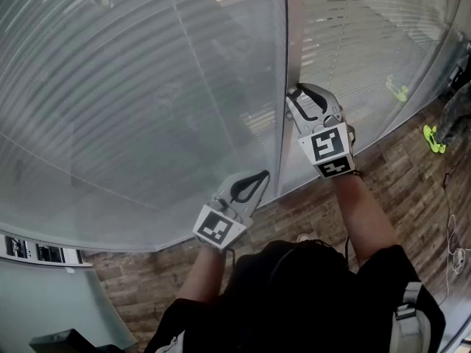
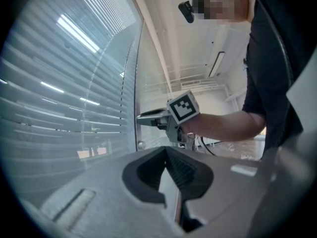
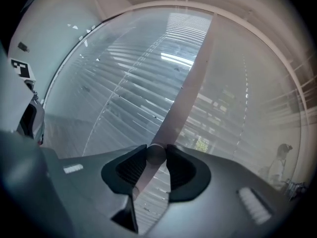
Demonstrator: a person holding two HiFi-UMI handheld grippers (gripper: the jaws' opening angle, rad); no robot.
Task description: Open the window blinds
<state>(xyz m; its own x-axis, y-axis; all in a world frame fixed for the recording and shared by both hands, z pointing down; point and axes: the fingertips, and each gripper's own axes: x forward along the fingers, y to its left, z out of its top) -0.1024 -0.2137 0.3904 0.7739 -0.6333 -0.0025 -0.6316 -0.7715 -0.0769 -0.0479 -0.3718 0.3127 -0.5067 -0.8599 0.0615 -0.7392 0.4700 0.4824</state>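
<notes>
At the post (image 1: 293, 35) between the two panes, right gripper (image 1: 302, 93) has its jaws closed on a small round knob (image 3: 155, 153), one pad on each side. Blinds (image 1: 132, 87) hang behind the glass on both sides of the post, with the slats laid nearly flat against the view, so they look not yet open.

Step in hand, as I read it: twist the knob to tilt the slats.
- Hold the grip square on the knob so the pads don't slip off the round face.
- Roll the wrist about the knob's own axis, without pushing or pulling sideways.
- Watch the slats; if they shut tighter, go the other way.
- Stop when daylight shows through evenly, and don't force it past the stop.

Pose: right forearm is stretched forward, with the gripper level and pointing straight at the post, marker cube up. Left gripper (image 1: 261, 176) is held lower and closer to the body, elbow bent. It points at the glass just beside the post; its jaws are together with nothing between them. Can't tell whether its tip touches the glass.
</notes>
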